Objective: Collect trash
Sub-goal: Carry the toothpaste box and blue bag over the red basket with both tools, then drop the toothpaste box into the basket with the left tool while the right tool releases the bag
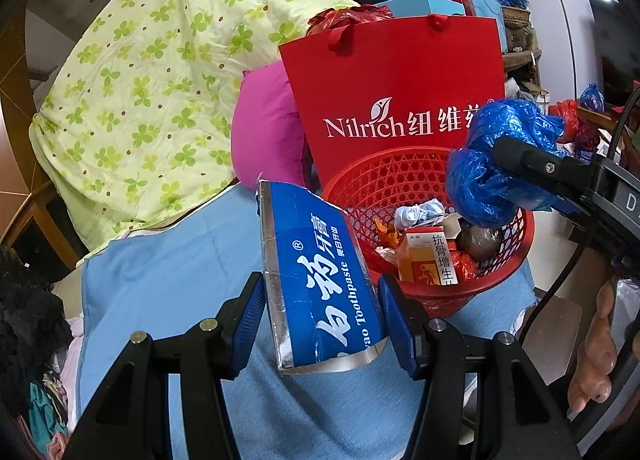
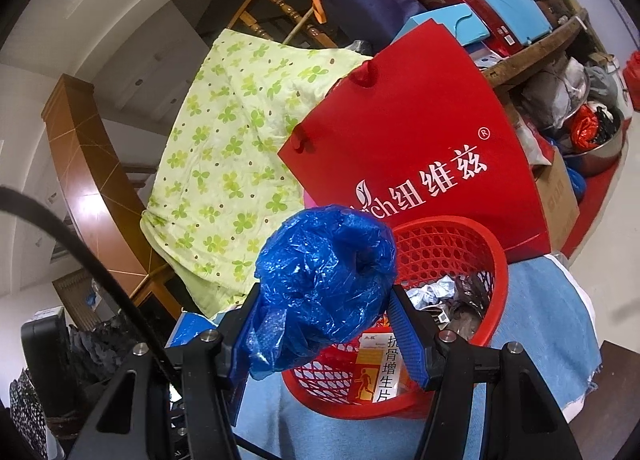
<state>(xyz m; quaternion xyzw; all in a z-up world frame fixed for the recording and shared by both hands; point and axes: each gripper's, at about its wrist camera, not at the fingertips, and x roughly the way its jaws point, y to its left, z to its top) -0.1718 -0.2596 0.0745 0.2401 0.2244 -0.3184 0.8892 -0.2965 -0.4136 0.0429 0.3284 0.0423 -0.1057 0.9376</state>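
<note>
- Blue cardboard toothpaste box (image 1: pixel 320 280), torn at the top end, is clamped between the pads of the left claw (image 1: pixel 320 324), just beside the red plastic mesh basket (image 1: pixel 404 180).
- Right claw (image 2: pixel 320 324) grips a crumpled blue plastic bag (image 2: pixel 324 276), held above the basket rim.
- Basket sits on light blue cloth (image 1: pixel 168 280) and holds an orange medicine box (image 1: pixel 426 260) and crumpled wrappers.
- Red paper gift bag (image 1: pixel 396 92) stands behind the basket.

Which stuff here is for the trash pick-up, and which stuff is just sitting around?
For the job: the toothpaste box in the left gripper, the blue plastic bag in the right gripper, the red basket with trash inside.

Just lying about: the red paper bag, the clover quilt, the pink cushion.
</note>
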